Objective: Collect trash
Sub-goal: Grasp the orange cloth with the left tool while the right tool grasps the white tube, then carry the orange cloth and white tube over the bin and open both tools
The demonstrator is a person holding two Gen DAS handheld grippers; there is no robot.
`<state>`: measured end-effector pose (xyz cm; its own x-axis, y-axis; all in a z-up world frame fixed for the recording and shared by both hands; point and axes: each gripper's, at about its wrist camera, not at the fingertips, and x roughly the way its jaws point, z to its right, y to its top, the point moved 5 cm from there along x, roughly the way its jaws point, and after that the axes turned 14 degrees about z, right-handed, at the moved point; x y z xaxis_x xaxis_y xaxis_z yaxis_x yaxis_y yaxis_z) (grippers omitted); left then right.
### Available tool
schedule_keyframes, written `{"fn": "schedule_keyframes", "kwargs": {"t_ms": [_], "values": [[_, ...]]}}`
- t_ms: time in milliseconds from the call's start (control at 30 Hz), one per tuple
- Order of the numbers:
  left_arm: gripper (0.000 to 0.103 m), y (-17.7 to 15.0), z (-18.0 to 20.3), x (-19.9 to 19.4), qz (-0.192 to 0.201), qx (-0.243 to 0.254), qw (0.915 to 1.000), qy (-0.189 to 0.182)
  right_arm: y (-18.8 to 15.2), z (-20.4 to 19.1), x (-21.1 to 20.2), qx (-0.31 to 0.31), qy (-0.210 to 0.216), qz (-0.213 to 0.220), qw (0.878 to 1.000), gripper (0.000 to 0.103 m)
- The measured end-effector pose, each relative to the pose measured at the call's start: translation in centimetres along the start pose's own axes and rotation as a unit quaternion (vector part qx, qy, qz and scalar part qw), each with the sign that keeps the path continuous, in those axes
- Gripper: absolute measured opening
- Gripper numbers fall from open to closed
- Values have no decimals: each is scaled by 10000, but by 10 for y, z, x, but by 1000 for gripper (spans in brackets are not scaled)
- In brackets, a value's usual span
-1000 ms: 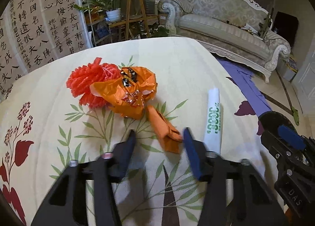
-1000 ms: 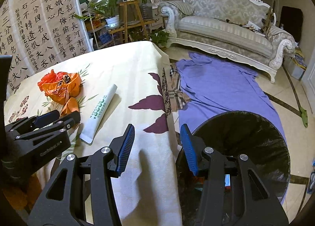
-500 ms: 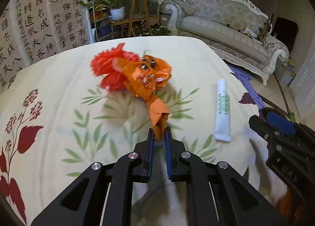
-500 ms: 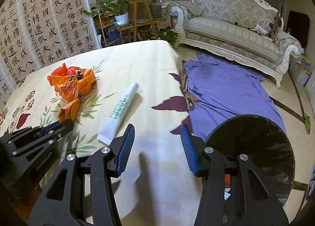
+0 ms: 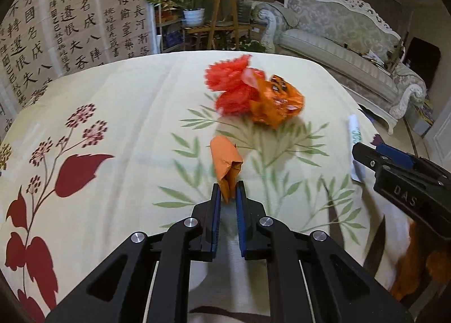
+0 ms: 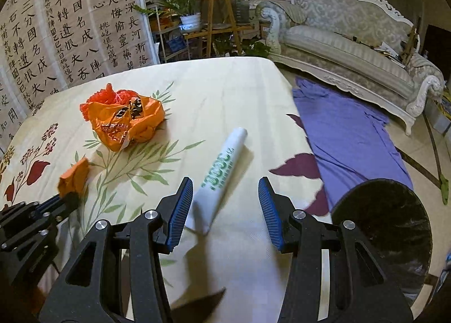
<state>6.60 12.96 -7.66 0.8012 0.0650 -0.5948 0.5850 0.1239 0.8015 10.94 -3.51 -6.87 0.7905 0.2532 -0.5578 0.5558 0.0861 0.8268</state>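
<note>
My left gripper is shut on a small orange scrap and holds it off the floral tablecloth; the scrap also shows in the right wrist view. A crumpled orange bag with a red mesh lies further back. A white tube with green print lies just ahead of my right gripper, which is open and empty above the table near its right edge. A black-lined trash bin stands on the floor at the right.
A purple cloth lies on the floor past the table's right edge. A pale sofa stands at the back right. A calligraphy screen and a plant stand stand behind the table.
My left gripper closed on the orange scrap, pulled it away from the orange bag and lifted it. My right gripper moved left from over the bin to over the table by the tube.
</note>
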Motion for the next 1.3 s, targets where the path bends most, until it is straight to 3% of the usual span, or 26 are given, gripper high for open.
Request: {"fn": "schedule_keyframes", "kwargs": {"t_ms": [133, 300, 633, 667, 1300], "values": [[12, 0, -10, 0, 12, -67, 10000, 72, 0, -2, 7, -68, -50, -111, 9999, 46], [12, -3, -12, 0, 10, -97, 9999, 68, -3, -2, 8, -67, -36, -223, 9997, 24], [12, -3, -15, 0, 47, -141, 9998, 91, -8, -2, -1, -115, 7, -207, 9997, 16], [12, -3, -15, -1, 58, -139, 9998, 95, -9, -2, -3, -123, 24, -206, 9997, 5], [12, -7, 1, -17, 192, 9, 9998, -16, -18, 4, -39, -34, 35, -15, 10000, 5]]}}
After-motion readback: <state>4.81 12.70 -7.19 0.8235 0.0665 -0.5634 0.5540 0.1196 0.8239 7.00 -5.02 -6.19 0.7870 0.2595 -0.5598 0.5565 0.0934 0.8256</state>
